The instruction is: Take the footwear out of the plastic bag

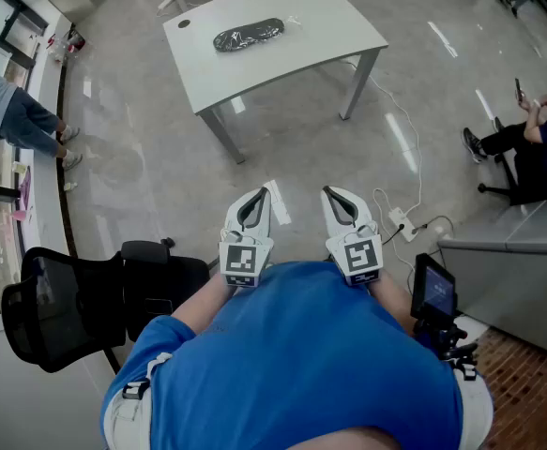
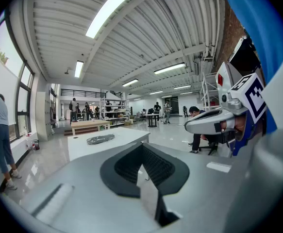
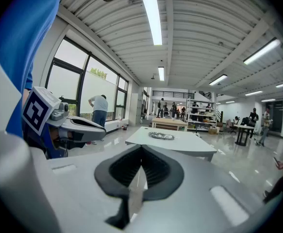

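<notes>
A dark shoe wrapped in a clear plastic bag [image 1: 248, 36] lies on the white table [image 1: 329, 22], well ahead of me. The same bag shows small in the left gripper view [image 2: 100, 139] and in the right gripper view [image 3: 161, 136]. My left gripper [image 1: 260, 198] and right gripper [image 1: 334, 195] are held close to my body, side by side over the floor, far short of the table. Both are shut with nothing between the jaws. In each gripper view the other gripper shows at the side.
A black office chair [image 1: 76, 298] stands at my left. At my right are a small screen on a stand [image 1: 434, 293], a power strip with cables [image 1: 402, 221] on the floor and a seated person [image 1: 536, 134]. Another person [image 1: 15, 115] stands by the windows at left.
</notes>
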{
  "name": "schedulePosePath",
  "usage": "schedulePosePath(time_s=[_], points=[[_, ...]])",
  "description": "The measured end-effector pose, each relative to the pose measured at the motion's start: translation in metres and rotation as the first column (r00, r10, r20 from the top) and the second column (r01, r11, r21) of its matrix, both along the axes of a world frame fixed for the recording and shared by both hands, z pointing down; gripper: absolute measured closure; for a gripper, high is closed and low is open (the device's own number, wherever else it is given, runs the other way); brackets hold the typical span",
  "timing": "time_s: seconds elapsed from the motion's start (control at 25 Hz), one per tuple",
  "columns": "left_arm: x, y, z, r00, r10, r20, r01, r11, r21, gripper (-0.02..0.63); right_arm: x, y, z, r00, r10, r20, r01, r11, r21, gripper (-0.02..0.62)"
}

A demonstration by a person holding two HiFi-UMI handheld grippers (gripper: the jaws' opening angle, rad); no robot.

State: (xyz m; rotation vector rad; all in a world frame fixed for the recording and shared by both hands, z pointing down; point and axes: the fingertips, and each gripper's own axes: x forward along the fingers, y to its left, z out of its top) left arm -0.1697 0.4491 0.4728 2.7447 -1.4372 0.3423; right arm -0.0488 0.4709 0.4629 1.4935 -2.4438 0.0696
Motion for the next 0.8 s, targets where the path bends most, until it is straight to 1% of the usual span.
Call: schedulePosePath(time_s=[0.28, 0.52, 0.64, 0.8], points=[[0.077, -0.027, -0.011, 0.999, -0.039, 0.004, 0.039, 0.999, -0.001, 0.6, 0.069, -0.032, -0.007, 0.998, -0.054, 0.018, 0.055, 0.998, -0.012, 0.592], [0.137, -0.05, -0.015, 0.994, -0.113, -0.004, 0.113, 0.994, -0.014, 0.598, 0.122, -0.06, -0.012, 0.99, -0.136, 0.036, 0.137, 0.99, -0.02, 0.592], [0.159, -0.061, -0.014, 0.989, -0.146, -0.008, 0.146, 0.989, -0.017, 0.6, 0.138, -0.073, -0.012, 0.984, -0.171, 0.042, 0.172, 0.985, -0.016, 0.592], [0.168, -0.071, -0.014, 0.985, -0.171, -0.004, 0.171, 0.985, -0.01, 0.598, 0.143, -0.086, -0.01, 0.977, -0.206, 0.048, 0.207, 0.978, -0.018, 0.592]])
